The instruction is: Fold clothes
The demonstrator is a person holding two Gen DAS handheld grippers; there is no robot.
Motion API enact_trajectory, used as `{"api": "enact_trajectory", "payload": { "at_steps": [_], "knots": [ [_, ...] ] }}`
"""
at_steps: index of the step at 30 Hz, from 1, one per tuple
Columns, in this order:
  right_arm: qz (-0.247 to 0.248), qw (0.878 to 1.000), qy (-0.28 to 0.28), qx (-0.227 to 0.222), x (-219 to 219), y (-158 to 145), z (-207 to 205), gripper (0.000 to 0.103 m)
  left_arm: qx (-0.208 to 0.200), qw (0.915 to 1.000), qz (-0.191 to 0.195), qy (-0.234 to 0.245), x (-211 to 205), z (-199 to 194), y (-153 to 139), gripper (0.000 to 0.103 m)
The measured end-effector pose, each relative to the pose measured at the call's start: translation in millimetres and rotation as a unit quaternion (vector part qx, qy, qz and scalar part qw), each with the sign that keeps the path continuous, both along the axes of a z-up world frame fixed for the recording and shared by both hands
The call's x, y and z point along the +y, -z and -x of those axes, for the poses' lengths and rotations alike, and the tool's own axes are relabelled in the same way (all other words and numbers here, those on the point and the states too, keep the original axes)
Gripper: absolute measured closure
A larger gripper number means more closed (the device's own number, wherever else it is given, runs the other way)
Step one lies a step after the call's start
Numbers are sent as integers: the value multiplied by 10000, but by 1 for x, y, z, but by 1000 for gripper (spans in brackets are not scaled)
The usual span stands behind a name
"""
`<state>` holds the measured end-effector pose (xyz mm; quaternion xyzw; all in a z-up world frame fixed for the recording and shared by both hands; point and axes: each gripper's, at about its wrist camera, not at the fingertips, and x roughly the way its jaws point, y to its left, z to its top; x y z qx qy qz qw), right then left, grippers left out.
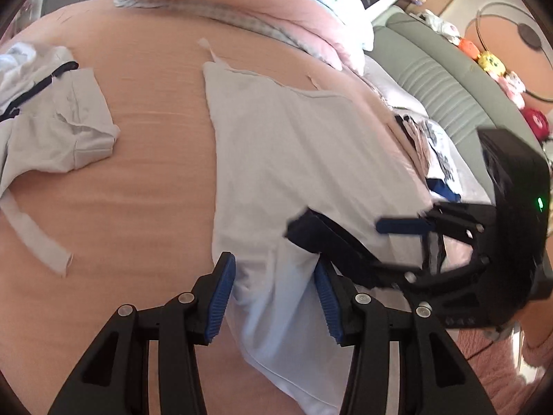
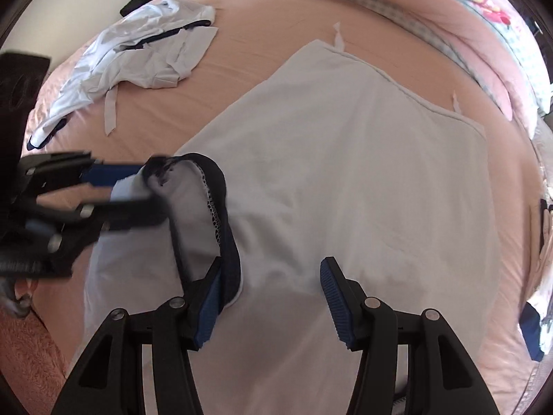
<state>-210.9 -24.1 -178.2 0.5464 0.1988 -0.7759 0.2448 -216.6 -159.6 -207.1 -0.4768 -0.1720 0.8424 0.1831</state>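
**White garment spread on the bed, both grippers at its collar end**

At 9 o'clock in the left wrist view a crumpled pile (image 1: 58, 121) lies well apart, with bare sheet (image 1: 145, 173) between it and the garment (image 1: 293, 159). The left gripper (image 1: 274, 297) stands open, the garment's near edge between its fingers. In the right wrist view the right gripper (image 2: 269, 297) is open too, its left finger touching the dark collar (image 2: 224, 228). At 1 o'clock bedding (image 1: 276, 10) bounds the sheet.
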Motion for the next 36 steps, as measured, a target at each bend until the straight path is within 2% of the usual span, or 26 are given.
{"api": "enact_trajectory", "payload": {
  "at_steps": [1, 3, 5, 8, 11, 14, 17, 19, 22, 24, 26, 29, 32, 33, 36],
  "knots": [
    [-23, 10000, 28, -67, 4, 0, 1, 48, -59, 9999, -122, -105, -5, 2, 4, 59],
    [-53, 9999, 66, -135, 9, 2, 4, 48, -149, 9990, -324, -252, -12, 4, 11, 50],
    [143, 9991, 165, -351, 17, 1, 8, 48, -171, 9987, -455, -162, -12, 1, 13, 50],
    [1069, 9872, 562, -1043, 35, -2, 22, 48, -27, 9980, -630, 71, -18, -9, 2, 50],
    [1796, 9715, 869, -1281, 55, -14, 29, 48, 372, 9968, -698, -122, -31, -23, -15, 50],
    [2180, 9656, 835, -1146, 63, -32, 18, 48, 423, 9954, -773, -377, -36, -23, -16, 50],
    [1856, 9753, 279, -1166, 44, -29, -2, 48, 260, 9988, -244, -322, -19, -13, -7, 50],
    [1372, 9853, -22, -1022, 23, -19, -14, 48, 182, 9990, 271, -309, -6, -9, 1, 50],
    [638, 9936, -471, -800, -7, -3, -32, 48, 332, 9923, 871, -819, -2, -7, 3, 50],
    [489, 9971, -189, -553, -14, 3, -25, 48, 504, 9843, 1169, -1221, -2, -8, 1, 50],
    [432, 9983, 391, -46, -11, 1, -14, 48, 604, 9818, 1212, -1330, -8, -11, -6, 50],
    [838, 9916, 979, 129, 1, -14, -3, 48, 675, 9849, 923, -1302, -23, -21, -17, 50],
    [816, 9886, 1262, 12, 12, -11, 9, 48, 529, 9919, 597, -993, -27, -30, -20, 50],
    [747, 9885, 1315, -80, 15, -8, 12, 48, 487, 9936, 632, -797, -20, -35, -19, 50],
    [1454, 9773, 1441, -538, 32, -12, 14, 48, 404, 9933, 1078, -22, 18, -49, -17, 50]
  ]
}}
